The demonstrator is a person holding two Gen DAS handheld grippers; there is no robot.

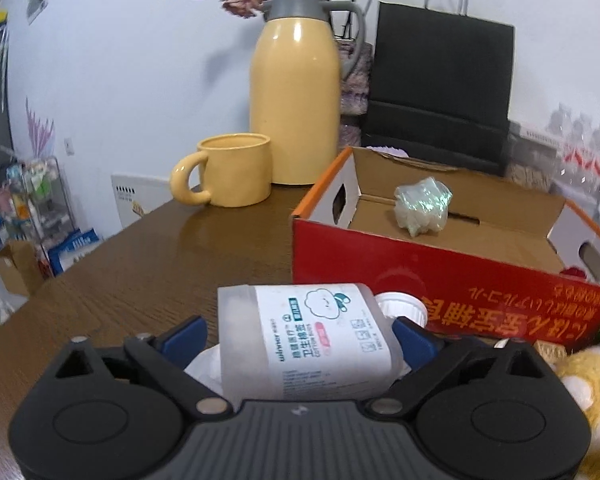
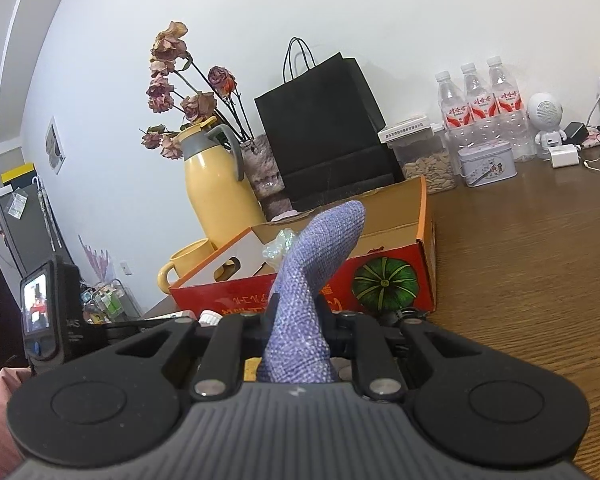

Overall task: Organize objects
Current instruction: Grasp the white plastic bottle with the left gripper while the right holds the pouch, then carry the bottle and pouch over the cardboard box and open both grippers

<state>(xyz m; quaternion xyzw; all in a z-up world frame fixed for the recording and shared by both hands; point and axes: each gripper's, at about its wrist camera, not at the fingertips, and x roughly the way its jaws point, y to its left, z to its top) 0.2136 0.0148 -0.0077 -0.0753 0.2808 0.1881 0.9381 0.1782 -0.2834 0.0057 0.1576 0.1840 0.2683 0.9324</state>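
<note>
My left gripper (image 1: 300,332) is shut on a clear cotton-swab box (image 1: 304,336) with a white label, held just in front of the red and orange cardboard box (image 1: 460,280). A shiny crumpled wrapper (image 1: 422,205) lies inside that box. My right gripper (image 2: 296,320) is shut on a purple knitted piece (image 2: 312,280) that sticks up between the fingers, in front of the same cardboard box (image 2: 380,280). The wrapper (image 2: 278,246) shows inside it.
A yellow thermos jug (image 1: 296,92) and yellow mug (image 1: 228,170) stand behind the box on the brown table (image 1: 140,280). A black paper bag (image 2: 324,132), water bottles (image 2: 476,104), a tin (image 2: 486,162) and a seed container (image 2: 424,160) line the back. A yellow-white plush (image 1: 592,380) lies at right.
</note>
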